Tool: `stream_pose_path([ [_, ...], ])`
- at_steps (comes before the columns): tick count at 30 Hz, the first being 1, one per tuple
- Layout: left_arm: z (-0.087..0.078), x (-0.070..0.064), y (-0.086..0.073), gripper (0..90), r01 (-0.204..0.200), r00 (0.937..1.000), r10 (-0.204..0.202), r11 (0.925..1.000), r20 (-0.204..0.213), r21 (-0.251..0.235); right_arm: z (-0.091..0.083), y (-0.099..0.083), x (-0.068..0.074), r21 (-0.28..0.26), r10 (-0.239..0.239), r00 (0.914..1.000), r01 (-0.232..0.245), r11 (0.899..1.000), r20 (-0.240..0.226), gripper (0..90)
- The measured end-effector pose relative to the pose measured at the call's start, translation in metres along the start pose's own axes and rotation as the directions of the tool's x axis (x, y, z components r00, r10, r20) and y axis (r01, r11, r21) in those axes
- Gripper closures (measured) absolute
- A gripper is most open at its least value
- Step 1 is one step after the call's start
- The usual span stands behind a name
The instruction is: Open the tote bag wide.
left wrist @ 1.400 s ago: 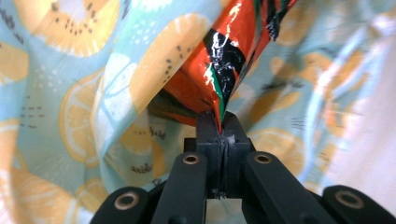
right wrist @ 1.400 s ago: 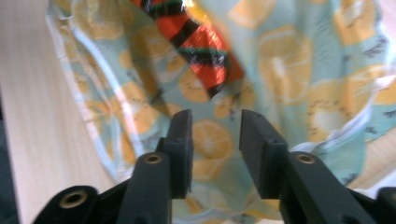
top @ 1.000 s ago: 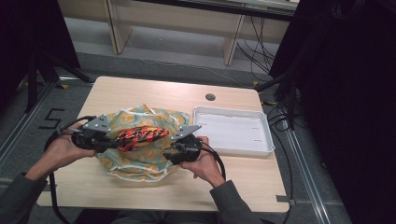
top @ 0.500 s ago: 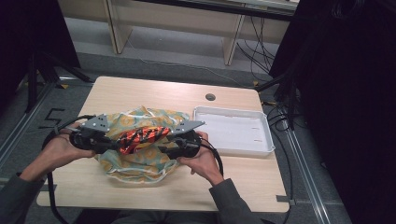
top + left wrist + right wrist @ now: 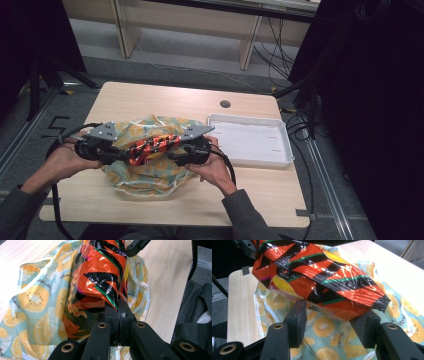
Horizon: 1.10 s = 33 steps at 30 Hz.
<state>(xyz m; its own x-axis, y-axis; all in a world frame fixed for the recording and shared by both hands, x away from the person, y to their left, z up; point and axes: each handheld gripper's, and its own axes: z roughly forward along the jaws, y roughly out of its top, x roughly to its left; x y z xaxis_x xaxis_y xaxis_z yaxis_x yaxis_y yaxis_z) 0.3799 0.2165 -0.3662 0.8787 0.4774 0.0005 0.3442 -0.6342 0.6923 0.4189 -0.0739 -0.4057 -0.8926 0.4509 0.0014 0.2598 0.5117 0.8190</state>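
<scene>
Orange-black foil packet (image 5: 152, 146): centre frame, held above fruit-print cloth (image 5: 150, 172) on bench (image 5: 170, 100). Left tongs (image 5: 126, 154) clenched on packet's end; right tongs (image 5: 172, 152) spread apart, jaws flanking its other end.

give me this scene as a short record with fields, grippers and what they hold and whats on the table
left gripper: shut on one end of the orange and black foil packet
right gripper: open, jaws on either side of the packet's other end
under the packet: fruit-print cloth, crumpled on the wooden table
white tray: empty, beside the cloth on the right gripper's side
hands: one on each gripper, coming in from the near edge
</scene>
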Motion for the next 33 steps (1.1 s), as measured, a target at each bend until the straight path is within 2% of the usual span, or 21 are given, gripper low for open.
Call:
stream_pose_path([
  [1,0.000,-0.001,0.000,88.2,0.018,0.9998,-0.018,0.9996,-0.001,-0.021,0.001,0.000,0.000,-0.010,-0.005,1.0000,0.005,1.000,-0.003,51.0],
  [2,0.000,0.000,-0.001,88.2,0.023,0.9997,-0.023,0.9994,-0.002,-0.025,-0.001,0.001,0.000,-0.006,-0.005,0.9999,0.005,1.000,-0.012,51.2],
  [3,-0.001,0.001,-0.001,88.2,0.021,0.9998,-0.021,0.9994,0.000,-0.028,-0.002,0.002,0.001,-0.010,0.017,0.9998,-0.017,1.000,-0.012,52.1],
  [4,-0.002,0.002,-0.001,88.1,0.028,0.9996,-0.028,0.9994,-0.003,-0.021,-0.003,0.003,0.001,-0.021,0.011,0.9999,-0.011,1.000,-0.013,53.4],
  [7,-0.004,0.006,-0.001,87.6,0.061,0.9981,-0.062,0.9967,-0.006,-0.053,-0.007,0.006,0.002,-0.036,-0.003,0.9999,0.003,0.999,-0.015,56.7],
  [9,-0.005,0.009,-0.002,87.3,0.072,0.9974,-0.072,0.9955,-0.005,-0.062,-0.009,0.007,0.004,-0.062,0.008,0.9999,-0.008,0.998,-0.009,59.1],
  [10,-0.005,0.008,-0.002,87.1,0.083,0.9964,-0.084,0.9945,-0.009,-0.064,-0.011,0.007,0.004,-0.058,0.011,0.9998,-0.012,0.998,-0.017,60.4],
  [13,-0.006,0.011,-0.001,86.8,0.078,0.9970,-0.078,0.9949,-0.002,-0.065,-0.012,0.008,0.005,-0.079,0.021,0.9996,-0.023,0.997,-0.020,63.4],
  [14,-0.006,0.012,-0.001,86.6,0.082,0.9966,-0.083,0.9943,-0.001,-0.068,-0.014,0.008,0.003,-0.069,0.006,0.9997,-0.008,0.998,-0.023,64.7],
  [15,-0.006,0.012,0.000,86.6,0.082,0.9965,-0.083,0.9942,-0.004,-0.068,-0.014,0.008,0.003,-0.072,0.011,0.9996,-0.013,0.997,-0.027,66.1],
  [17,-0.006,0.012,0.000,86.4,0.086,0.9963,-0.086,0.9941,-0.001,-0.066,-0.014,0.007,0.003,-0.095,0.030,0.9994,-0.031,0.995,-0.015,74.4],
  [18,-0.006,0.012,0.001,86.4,0.088,0.9961,-0.088,0.9938,-0.002,-0.068,-0.014,0.007,0.002,-0.100,0.010,0.9998,-0.011,0.995,-0.016,78.0],
  [20,-0.005,0.012,0.002,86.3,0.082,0.9966,-0.082,0.9945,-0.006,-0.065,-0.017,0.006,0.002,-0.091,0.023,0.9994,-0.025,0.995,-0.025,85.3],
  [21,-0.004,0.012,0.003,86.3,0.083,0.9965,-0.084,0.9944,-0.004,-0.065,-0.016,0.005,0.002,-0.106,0.021,0.9996,-0.023,0.994,-0.016,86.4],
  [22,-0.004,0.012,0.003,86.1,0.079,0.9968,-0.079,0.9948,-0.007,-0.064,-0.015,0.006,0.001,-0.113,-0.004,0.9999,0.003,0.994,-0.010,87.6],
  [23,-0.003,0.012,0.003,85.9,0.081,0.9966,-0.081,0.9947,-0.011,-0.063,-0.016,0.005,0.003,-0.105,0.022,0.9997,-0.023,0.994,-0.008,89.1],
  [24,-0.004,0.012,0.002,85.7,0.084,0.9963,-0.085,0.9944,-0.010,-0.065,-0.016,0.005,0.002,-0.109,-0.002,1.0000,0.002,0.994,-0.005,89.6],
  [26,-0.004,0.013,0.002,84.8,0.091,0.9957,-0.092,0.9938,-0.013,-0.064,-0.016,0.005,0.003,-0.108,0.018,0.9998,-0.019,0.994,-0.013,90.0],
  [28,-0.005,0.013,0.002,83.5,0.081,0.9964,-0.083,0.9942,-0.017,-0.070,-0.017,0.006,0.003,-0.110,0.008,0.9999,-0.009,0.994,-0.007,90.0],
  [31,-0.009,0.012,0.000,76.4,0.086,0.9955,-0.089,0.9925,-0.033,-0.087,-0.017,0.007,0.005,-0.106,0.024,0.9997,-0.024,0.994,-0.002,90.0],
  [33,-0.014,0.011,-0.003,69.6,0.104,0.9936,-0.108,0.9890,-0.033,-0.105,-0.017,0.007,0.004,-0.097,0.036,0.9993,-0.037,0.995,-0.014,90.0],
])
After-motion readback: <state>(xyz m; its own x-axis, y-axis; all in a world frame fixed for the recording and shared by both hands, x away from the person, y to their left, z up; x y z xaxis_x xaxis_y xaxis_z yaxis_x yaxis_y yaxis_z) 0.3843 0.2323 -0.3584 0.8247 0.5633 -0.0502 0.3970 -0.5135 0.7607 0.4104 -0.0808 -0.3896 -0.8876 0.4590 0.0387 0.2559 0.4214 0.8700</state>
